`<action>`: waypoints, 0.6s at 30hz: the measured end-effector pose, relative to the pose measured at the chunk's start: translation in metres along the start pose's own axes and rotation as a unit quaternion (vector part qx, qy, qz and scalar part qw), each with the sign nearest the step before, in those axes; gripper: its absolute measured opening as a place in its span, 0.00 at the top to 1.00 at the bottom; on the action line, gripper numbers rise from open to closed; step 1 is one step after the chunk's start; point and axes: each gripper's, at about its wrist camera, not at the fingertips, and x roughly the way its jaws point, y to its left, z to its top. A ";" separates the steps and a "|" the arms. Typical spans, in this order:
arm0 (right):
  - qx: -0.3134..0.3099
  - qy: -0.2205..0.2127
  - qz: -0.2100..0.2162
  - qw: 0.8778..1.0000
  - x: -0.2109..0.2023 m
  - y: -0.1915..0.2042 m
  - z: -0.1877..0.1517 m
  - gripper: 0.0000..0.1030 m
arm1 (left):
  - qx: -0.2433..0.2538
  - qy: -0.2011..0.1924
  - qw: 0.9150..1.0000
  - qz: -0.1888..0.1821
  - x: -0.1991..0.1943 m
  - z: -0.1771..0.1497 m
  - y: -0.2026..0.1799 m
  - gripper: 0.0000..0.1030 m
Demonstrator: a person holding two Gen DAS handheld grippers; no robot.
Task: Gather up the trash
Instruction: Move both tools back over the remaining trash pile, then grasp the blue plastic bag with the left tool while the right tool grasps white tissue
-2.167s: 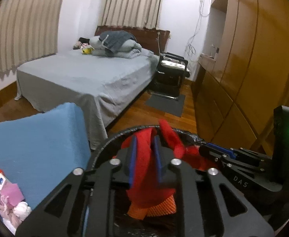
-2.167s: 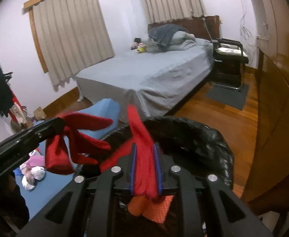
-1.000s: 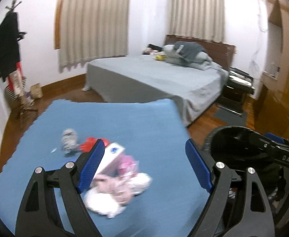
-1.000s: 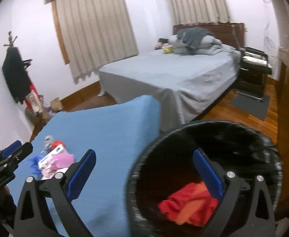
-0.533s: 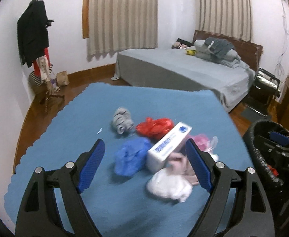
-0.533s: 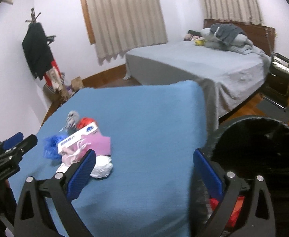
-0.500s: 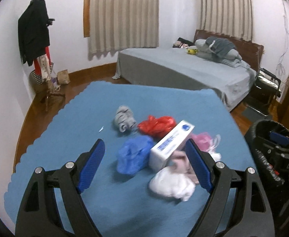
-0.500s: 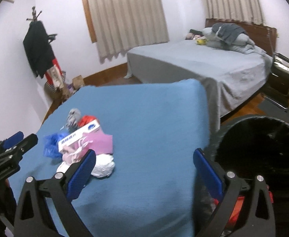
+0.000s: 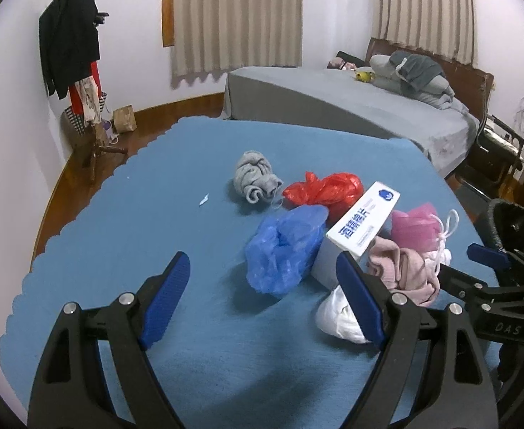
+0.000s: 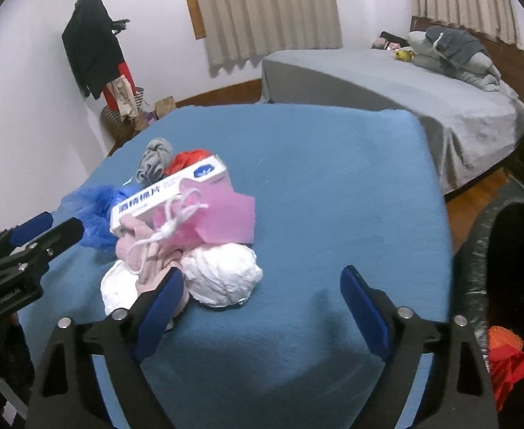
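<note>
A pile of trash lies on the blue-covered table (image 9: pixel 154 186): a blue plastic bag (image 9: pixel 283 250), a red bag (image 9: pixel 322 189), a grey rolled cloth (image 9: pixel 254 177), a white box (image 9: pixel 363 223), a pink bag (image 9: pixel 415 228), a pink cloth (image 10: pixel 143 254) and a white crumpled wad (image 10: pixel 222 275). My left gripper (image 9: pixel 262 279) hovers open just short of the blue bag, holding nothing. My right gripper (image 10: pixel 262 286) has its jaws closing. The white wad lies ahead by its left finger, untouched. A black-lined bin (image 10: pixel 476 250) at the right holds a red-orange item (image 10: pixel 505 361).
A bed with a grey sheet (image 9: pixel 351 103) stands beyond the table. A coat stand (image 9: pixel 72 46) with dark clothes is at the far left wall. Wooden floor (image 9: pixel 83 157) runs around the table's scalloped left edge. A small paper scrap (image 9: pixel 203 199) lies on the cloth.
Both grippers let go of the red item over the bin, then swung left and down to the pile on the table. The pile now looks nearer and larger, and the right jaws stand slightly narrower.
</note>
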 end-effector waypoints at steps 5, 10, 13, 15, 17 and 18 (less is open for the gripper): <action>0.008 0.014 0.013 1.000 0.012 -0.002 0.001 0.21 | -0.006 0.008 1.000 -0.003 0.011 -0.001 0.001 0.21; 0.009 0.025 0.041 0.999 0.021 -0.001 0.003 0.39 | -0.010 0.015 1.000 -0.006 0.021 -0.001 0.000 0.21; 0.010 0.037 0.081 0.996 0.024 0.000 0.004 0.63 | -0.013 0.023 1.000 -0.014 0.027 -0.001 0.000 0.27; 0.001 0.037 0.085 0.996 0.021 0.002 0.006 0.65 | -0.014 0.030 0.999 -0.020 0.030 -0.001 0.000 0.36; -0.001 0.035 0.088 0.996 0.017 0.002 0.008 0.66 | -0.017 0.033 0.999 -0.023 0.032 0.000 0.000 0.44; 0.001 0.034 0.088 0.996 0.015 0.001 0.008 0.66 | -0.018 0.035 0.999 -0.026 0.033 0.000 0.000 0.50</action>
